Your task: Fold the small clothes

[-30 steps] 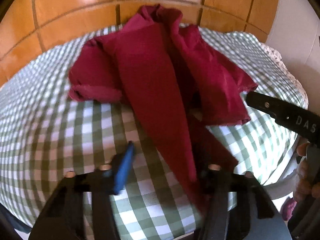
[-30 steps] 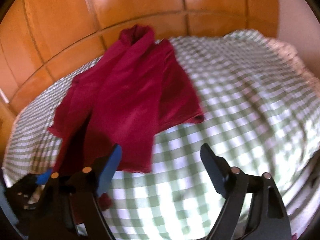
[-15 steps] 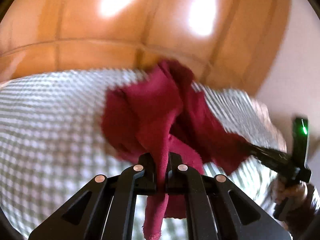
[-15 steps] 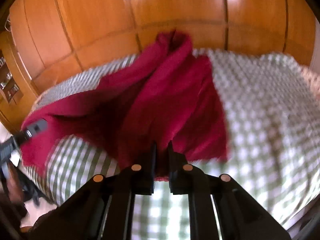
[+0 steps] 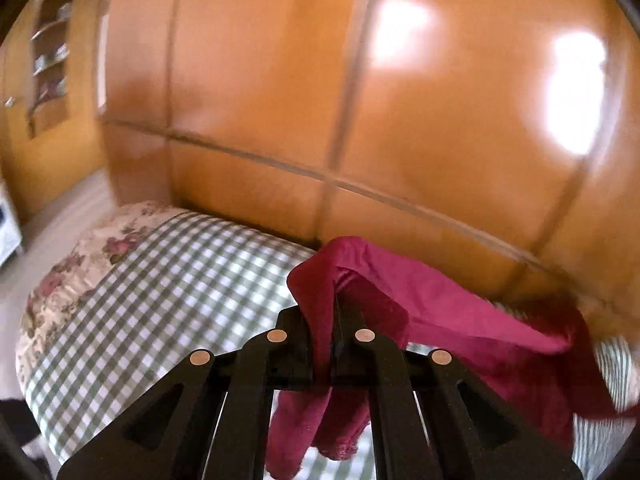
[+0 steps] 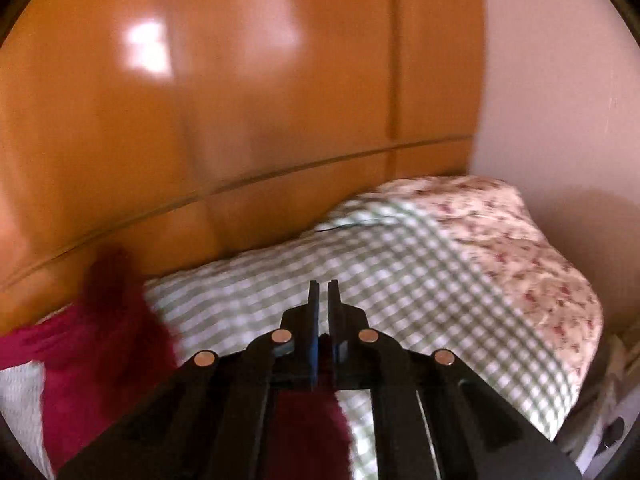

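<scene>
Wood wall [image 5: 400, 128] fills the back of both views, w/ a bed [image 5: 168, 280] below it under a green-check cover; floral sheet [image 6: 520, 248] shows at each end of the bed. One red shirt [image 5: 460, 328] is the only garment in view. It's lifted off the bed and strung between the two grippers, slack middle sagging toward the cover.

Left gripper [image 5: 334, 320]: jaws pressed together, pinching a bunched edge of the shirt; cloth drapes over the tips and a tail hangs below. Right gripper [image 6: 322, 300]: jaws have just been closing and now stand nearly together; dark red cloth sits deep betw. them near the base and hangs under, tips themselves bare. So both pinch the shirt, right grip looks shallower at the tips.

Step in hand, as I judge it: lift & spread the shirt to flatten it before folding. To do it well: pull the hands apart till the held edge is taut, keep both at equal height so the body hangs even, then lay it on the check cover far edge first and drag toward the near side to smooth creases. Don't yank; the right's hold could slip. Frames are blurred, so which part of the shirt each holds I can't tell.

Count: 1 shirt, 2 grippers, 1 bed, 1 check cover, 1 floral sheet. No other clothes visible.
</scene>
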Motion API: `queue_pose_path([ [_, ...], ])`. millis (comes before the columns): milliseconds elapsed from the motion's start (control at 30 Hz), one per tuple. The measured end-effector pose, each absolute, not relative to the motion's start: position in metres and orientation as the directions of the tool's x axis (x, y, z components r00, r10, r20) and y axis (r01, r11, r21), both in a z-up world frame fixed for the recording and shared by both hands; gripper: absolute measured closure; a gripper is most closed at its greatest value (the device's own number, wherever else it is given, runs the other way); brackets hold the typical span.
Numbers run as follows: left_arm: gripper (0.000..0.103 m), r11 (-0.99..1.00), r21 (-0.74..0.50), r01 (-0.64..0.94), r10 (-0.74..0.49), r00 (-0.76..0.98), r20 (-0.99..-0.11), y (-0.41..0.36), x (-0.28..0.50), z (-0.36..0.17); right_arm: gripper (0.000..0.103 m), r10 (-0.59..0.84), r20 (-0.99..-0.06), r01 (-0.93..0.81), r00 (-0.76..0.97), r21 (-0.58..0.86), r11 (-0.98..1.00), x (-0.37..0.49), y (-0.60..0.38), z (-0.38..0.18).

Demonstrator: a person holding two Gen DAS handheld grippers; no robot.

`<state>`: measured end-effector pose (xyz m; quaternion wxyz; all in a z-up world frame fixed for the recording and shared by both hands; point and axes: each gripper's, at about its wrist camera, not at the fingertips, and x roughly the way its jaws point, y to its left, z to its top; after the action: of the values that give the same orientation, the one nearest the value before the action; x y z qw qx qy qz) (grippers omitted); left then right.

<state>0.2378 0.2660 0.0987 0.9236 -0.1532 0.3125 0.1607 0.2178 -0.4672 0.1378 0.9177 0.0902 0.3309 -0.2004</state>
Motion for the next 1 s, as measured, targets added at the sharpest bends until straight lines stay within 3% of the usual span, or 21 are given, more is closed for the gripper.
queue_pose_path([
  [100,0.099,0.862,-0.172,-0.476,0.243,0.687,-0.685,0.287,0.27,0.091,0.097,-0.341,-0.67,0.497,0.659,0.047,0.867,0.236,-0.492,0.129],
  [133,0.098,0.857,-0.185,-0.482,0.23,0.677,-0.699,0.289,0.275,0.085,0.078,-0.346,-0.672,0.51,0.655,0.054,0.859,0.239,-0.498,0.128],
  [167,0.093,0.861,-0.175,-0.478,0.223,0.664,-0.714,0.289,0.278,0.079,0.039,-0.335,-0.676,0.513,0.657,0.075,0.855,0.239,-0.503,0.124],
  [200,0.082,0.867,-0.139,-0.478,0.234,0.638,-0.734,0.288,0.282,0.072,0.025,-0.328,-0.673,0.52,0.663,0.099,0.849,0.236,-0.507,0.121],
  [233,0.068,0.868,-0.104,-0.486,0.258,0.619,-0.742,0.287,0.283,0.067,0.022,-0.34,-0.66,0.525,0.67,0.098,0.845,0.231,-0.506,0.119],
  [267,0.029,0.866,-0.071,-0.495,0.288,0.61,-0.738,0.287,0.28,0.061,0.022,-0.338,-0.66,0.517,0.671,0.09,0.851,0.229,-0.505,0.117],
  [300,0.013,0.864,-0.046,-0.501,0.33,0.632,-0.701,0.283,0.268,0.057,0.022,-0.308,-0.668,0.488,0.678,0.094,0.868,0.221,-0.499,0.113],
  [367,0.013,0.875,-0.054,-0.482,0.324,0.664,-0.674,0.28,0.25,0.05,0.023,-0.231,-0.684,0.424,0.692,0.125,0.897,0.206,-0.483,0.104],
  [467,0.013,0.888,-0.139,-0.439,0.219,0.668,-0.711,0.281,0.225,0.027,0.023,-0.072,-0.71,0.28,0.701,0.181,0.943,0.171,-0.446,0.086],
  [533,0.017,0.903,-0.222,-0.367,0.107,0.694,-0.712,0.273,0.201,0.009,0.023,0.049,-0.738,0.181,0.673,0.229,0.957,0.147,-0.416,0.067],
  [600,0.034,0.907,-0.315,-0.281,-0.034,0.694,-0.719,0.259,0.179,-0.012,0.024,0.178,-0.769,0.093,0.614,0.295,0.951,0.125,-0.384,0.04],
  [700,0.038,0.857,-0.489,-0.163,-0.275,0.658,-0.701,0.224,0.155,-0.044,0.026,0.25,-0.803,0.052,0.541,0.329,0.943,0.11,-0.35,0.005],
  [833,0.036,0.804,-0.593,-0.044,-0.44,0.628,-0.642,0.169,0.14,-0.064,0.037,0.283,-0.835,0.072,0.471,0.357,0.931,0.11,-0.325,-0.034],
  [900,0.023,0.793,-0.607,-0.042,-0.468,0.595,-0.653,0.143,0.145,-0.075,0.041,0.279,-0.832,0.066,0.479,0.351,0.934,0.112,-0.319,-0.037],
  [967,0.023,0.787,-0.614,-0.056,-0.481,0.569,-0.667,0.128,0.146,-0.086,0.055,0.291,-0.836,0.055,0.465,0.356,0.933,0.116,-0.312,-0.034],
  [1000,0.023,0.777,-0.628,-0.047,-0.506,0.547,-0.667,0.119,0.145,-0.089,0.067,0.297,-0.837,0.049,0.459,0.358,0.932,0.117,-0.31,-0.033],
])
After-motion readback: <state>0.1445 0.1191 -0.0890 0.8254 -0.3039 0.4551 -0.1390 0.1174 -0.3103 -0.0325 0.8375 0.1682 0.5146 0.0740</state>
